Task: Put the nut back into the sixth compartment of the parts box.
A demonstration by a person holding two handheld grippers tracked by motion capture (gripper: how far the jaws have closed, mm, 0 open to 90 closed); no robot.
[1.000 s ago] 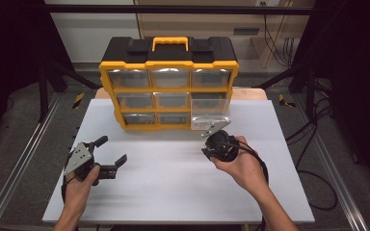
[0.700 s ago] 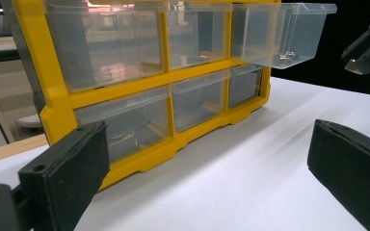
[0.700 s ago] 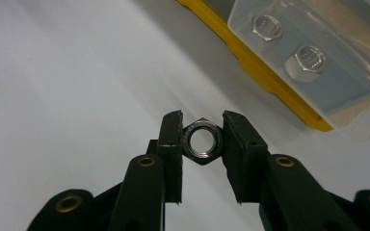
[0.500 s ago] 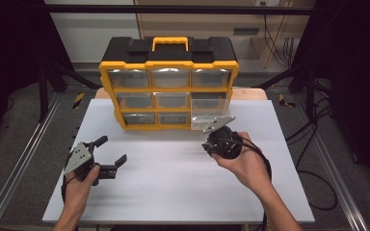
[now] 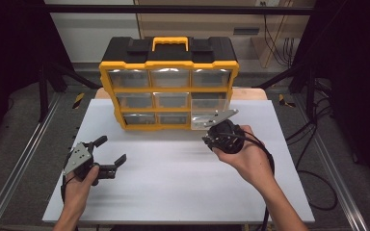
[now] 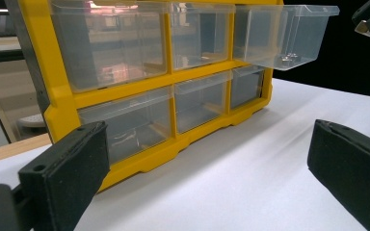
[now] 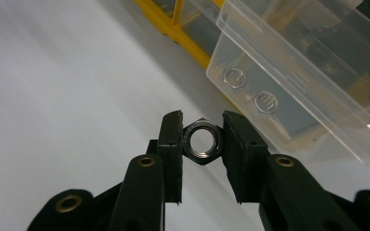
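The right claw [image 7: 201, 140] pinches a steel nut [image 7: 202, 141] at the frame's centre, below the pulled-out clear drawer [image 7: 298, 82] at upper right. The left claw [image 5: 105, 155] rests spread, empty, on the white bench [image 5: 183, 187] at lower left.

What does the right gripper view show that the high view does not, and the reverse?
Right gripper view: a steel nut clamped between the right tongs, and two more nuts in the pulled-out clear drawer.
High view: the whole yellow cabinet with its black top and handle, and the left tongs open above the table.
Both: the open drawer, the cabinet's yellow frame, the white table.
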